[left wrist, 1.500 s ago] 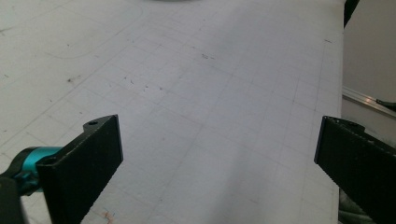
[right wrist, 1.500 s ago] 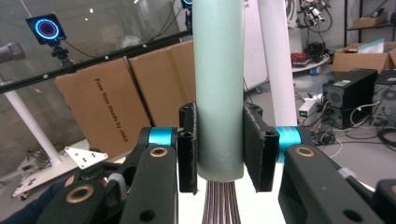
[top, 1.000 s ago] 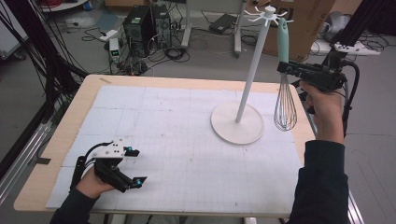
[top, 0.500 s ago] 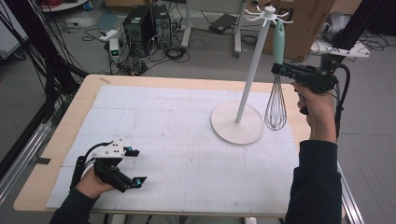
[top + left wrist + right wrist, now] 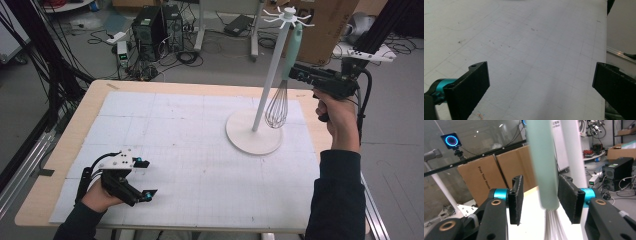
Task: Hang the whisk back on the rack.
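The whisk is hanging from the top hooks of the white stand, its pale green handle just beside the stand's pole and its wire loops dangling above the round base. The right gripper is reaching level toward the pole, the right hand raised off the table, forearm upright under it. Its jaws have just been opening; in the right gripper view the whisk's handle is standing between them, a gap at one pad and right against the other, so the grip is released. Well apart from the stand, the left gripper is resting near the table's front edge, jaws spread wide over the white mat, holding nothing.
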